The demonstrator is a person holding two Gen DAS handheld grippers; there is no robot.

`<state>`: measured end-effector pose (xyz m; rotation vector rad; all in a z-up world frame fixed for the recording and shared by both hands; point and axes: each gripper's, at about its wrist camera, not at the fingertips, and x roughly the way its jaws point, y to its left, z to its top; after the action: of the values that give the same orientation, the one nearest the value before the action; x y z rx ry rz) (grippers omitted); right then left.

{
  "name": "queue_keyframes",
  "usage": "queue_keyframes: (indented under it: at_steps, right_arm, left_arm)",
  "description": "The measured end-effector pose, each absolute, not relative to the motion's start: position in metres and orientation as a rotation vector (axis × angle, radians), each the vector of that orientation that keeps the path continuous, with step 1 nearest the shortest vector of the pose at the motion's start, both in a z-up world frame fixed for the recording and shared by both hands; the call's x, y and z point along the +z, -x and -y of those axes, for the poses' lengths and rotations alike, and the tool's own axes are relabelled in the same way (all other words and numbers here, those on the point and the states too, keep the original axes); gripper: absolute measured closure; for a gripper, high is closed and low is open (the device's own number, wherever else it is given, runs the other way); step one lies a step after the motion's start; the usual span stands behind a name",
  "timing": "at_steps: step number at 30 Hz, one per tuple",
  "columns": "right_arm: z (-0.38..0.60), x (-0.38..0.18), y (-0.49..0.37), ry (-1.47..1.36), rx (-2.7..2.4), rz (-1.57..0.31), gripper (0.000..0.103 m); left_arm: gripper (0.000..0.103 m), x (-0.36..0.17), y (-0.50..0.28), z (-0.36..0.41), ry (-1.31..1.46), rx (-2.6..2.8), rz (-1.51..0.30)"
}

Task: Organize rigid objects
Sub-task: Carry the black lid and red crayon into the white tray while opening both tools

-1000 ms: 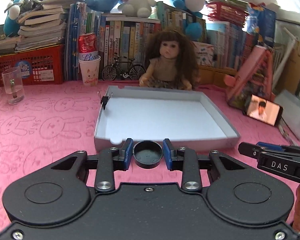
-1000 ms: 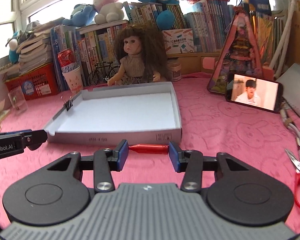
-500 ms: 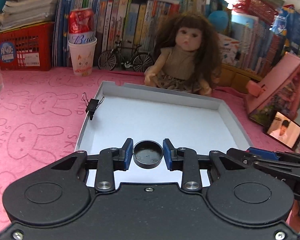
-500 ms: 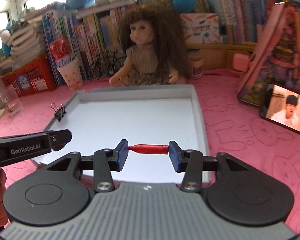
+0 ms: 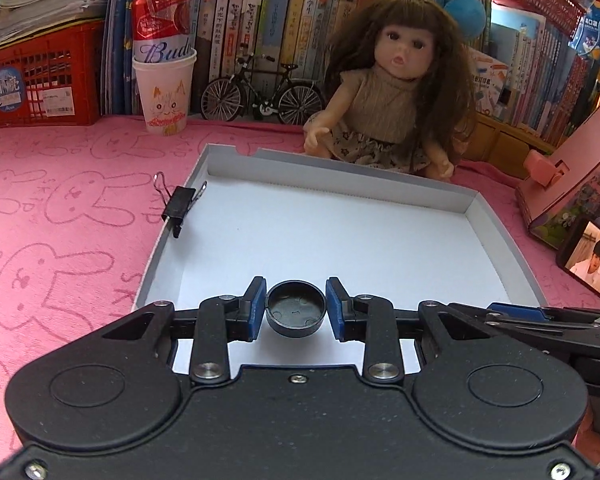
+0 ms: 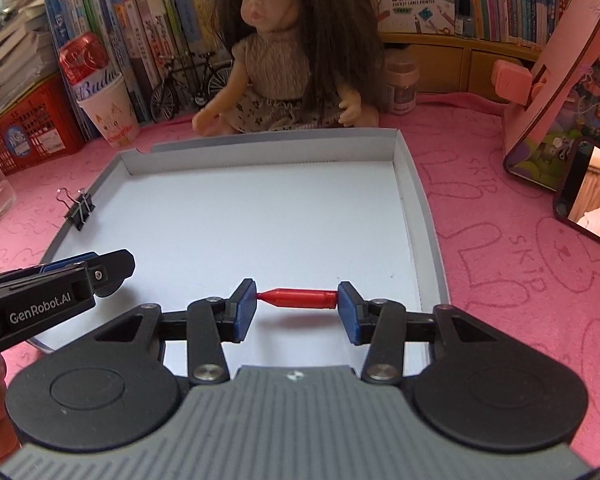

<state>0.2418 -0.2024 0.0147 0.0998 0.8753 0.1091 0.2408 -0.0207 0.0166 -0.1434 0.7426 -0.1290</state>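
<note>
- Your left gripper point(image 5: 296, 308) is clamped on a small round black cap point(image 5: 296, 309), both blue pads tight against its sides, hollow side facing the camera.
- That cap hangs over the near edge of the shallow white tray point(image 5: 496, 232); whether it touches the floor of the tray I can't tell.
- Your right gripper point(image 6: 297, 299) is pinching a little red bullet-shaped piece point(image 6: 298, 298) end to end: pointed tip on the left pad, flat end on the right pad.
- The red piece sits crosswise over the near-right part of the tray point(image 6: 420, 208), again no way to say if it's resting on it.
- In the right wrist view your left gripper point(image 6: 112, 268) pokes in from the left, just beside the right one, over the tray's near-left part.
- A black binder clip point(image 5: 178, 206) is clipped on the tray's left wall.
- Behind the tray a doll point(image 5: 392, 92) sits on the pink bunny-print cloth point(image 5: 60, 240), hands right at the far wall.
- A paper cup point(image 5: 165, 92) with a red can point(image 5: 162, 20) in it stands far left, a toy bicycle point(image 5: 260, 92) beside it, and a phone point(image 6: 592, 196) showing video off to the right.
</note>
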Motion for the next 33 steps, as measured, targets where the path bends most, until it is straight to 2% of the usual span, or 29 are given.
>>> queue_keyframes:
  at_steps: [20,21,22,27,33]
  right_arm:
    - [0.200,0.010,-0.246,-0.068,0.095,-0.868,0.049]
    - [0.200,0.010,-0.246,-0.068,0.095,-0.867,0.046]
    - [0.200,0.010,-0.246,-0.069,0.094,-0.866,0.041]
    - [0.202,0.015,-0.241,-0.089,0.111,-0.850,0.031]
    - [0.199,0.028,-0.228,-0.051,0.121,-0.805,0.024]
  left_arm:
    - [0.073,0.006,-0.243,0.027,0.123,-0.125,-0.757]
    - [0.073,0.007,-0.243,0.026,0.124,-0.124,-0.758]
    - [0.072,0.007,-0.243,0.026,0.122,-0.124,-0.758]
    - [0.058,0.011,-0.240,0.025,0.116,-0.124,-0.749]
    - [0.036,0.028,-0.224,0.021,0.102,-0.135,-0.699]
